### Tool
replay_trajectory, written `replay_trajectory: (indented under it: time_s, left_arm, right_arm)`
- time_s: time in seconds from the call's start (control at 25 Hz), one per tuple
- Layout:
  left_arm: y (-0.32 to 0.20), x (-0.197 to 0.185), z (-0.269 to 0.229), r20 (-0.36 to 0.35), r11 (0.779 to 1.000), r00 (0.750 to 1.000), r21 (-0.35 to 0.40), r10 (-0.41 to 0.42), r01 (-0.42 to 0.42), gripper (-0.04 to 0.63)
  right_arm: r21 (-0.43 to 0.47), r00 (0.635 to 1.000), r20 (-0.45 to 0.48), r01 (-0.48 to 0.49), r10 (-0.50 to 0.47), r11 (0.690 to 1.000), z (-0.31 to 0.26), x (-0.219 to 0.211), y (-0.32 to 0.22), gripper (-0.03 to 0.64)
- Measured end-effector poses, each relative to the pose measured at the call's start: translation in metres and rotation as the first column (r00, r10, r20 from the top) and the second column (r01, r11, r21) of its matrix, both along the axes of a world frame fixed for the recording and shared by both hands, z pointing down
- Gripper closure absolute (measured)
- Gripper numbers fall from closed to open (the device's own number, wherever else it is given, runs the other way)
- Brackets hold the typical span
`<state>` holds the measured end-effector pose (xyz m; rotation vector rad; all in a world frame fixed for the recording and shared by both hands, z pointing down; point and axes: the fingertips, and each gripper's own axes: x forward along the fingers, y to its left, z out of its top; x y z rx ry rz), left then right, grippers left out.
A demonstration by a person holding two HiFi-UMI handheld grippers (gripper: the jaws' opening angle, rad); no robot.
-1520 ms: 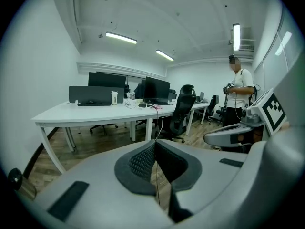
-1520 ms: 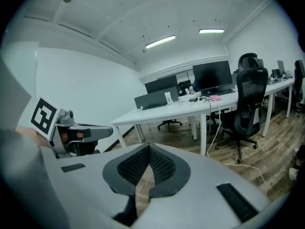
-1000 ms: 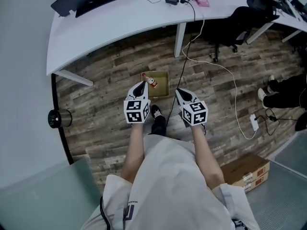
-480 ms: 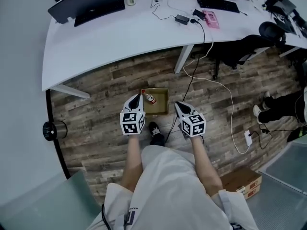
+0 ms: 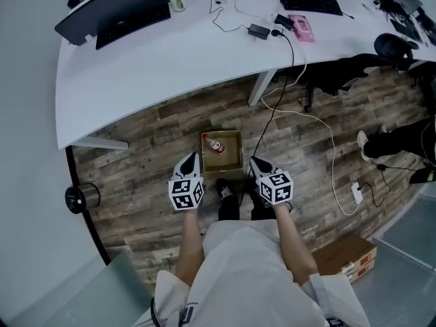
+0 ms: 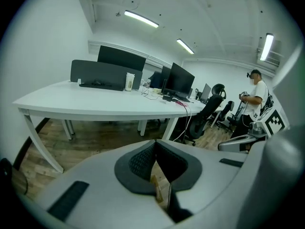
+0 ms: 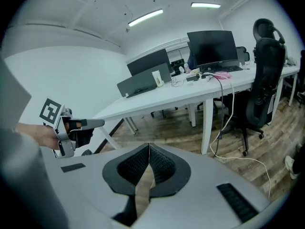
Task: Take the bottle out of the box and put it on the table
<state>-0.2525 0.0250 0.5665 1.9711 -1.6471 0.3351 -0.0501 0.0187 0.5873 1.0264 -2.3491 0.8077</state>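
The left hand-held gripper is pressed together and holds nothing. The right hand-held gripper is pressed together too, with nothing in it. Both hang low over the wooden floor, near the middle of the frame. The small open box sits on the floor between the two tips and a little higher in the picture. The bottle lies on its side in the upper left part of the box. Its red end points to the upper left and its other end to the lower right. It lies up and to the right of the left tip, and that tip is nearer to it than the right one. I think the left one must open before it can reach in. The white table is higher up in the frame, well apart from the box.
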Motion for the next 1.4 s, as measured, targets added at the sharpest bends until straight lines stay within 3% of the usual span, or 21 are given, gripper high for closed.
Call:
replay_trajectory:
  time_s: [0.32, 0.64, 0.92, 1.12, 1.4]
  left_arm:
    - [-0.016, 0.019, 0.036, 0.003, 0.997, 1.0, -0.083, -0.004, 0.004, 0.58]
    - [-0.048, 0.013, 0.071, 0.038, 0.99, 0.999, -0.14, -0.019, 0.024, 0.58]
    - [-0.043, 0.028, 0.133, 0.057, 0.969, 0.998, -0.242, -0.024, 0.037, 0.58]
    - [-0.047, 0.038, 0.185, 0.037, 0.956, 0.999, -0.292, 0.002, 0.008, 0.58]
    - [-0.05, 0.029, 0.248, -0.013, 0.941, 0.992, -0.318, -0.125, 0.114, 0.58]
  right_arm:
    - [-0.038, 1.0, 0.006, 0.026, -0.026, 0.999, 0.022, 0.017, -0.029, 0.577]
    - [-0.089, 0.997, 0.019, 0.074, -0.072, 0.993, 0.063, 0.02, -0.071, 0.577]
    - [-0.097, 0.984, 0.023, 0.179, -0.178, 0.979, 0.108, 0.01, -0.076, 0.577]
    - [-0.13, 0.99, 0.028, 0.142, -0.14, 0.981, 0.148, 0.026, -0.081, 0.577]
    - [-0.189, 0.992, 0.062, 0.12, -0.11, 0.975, 0.207, 0.039, -0.074, 0.577]
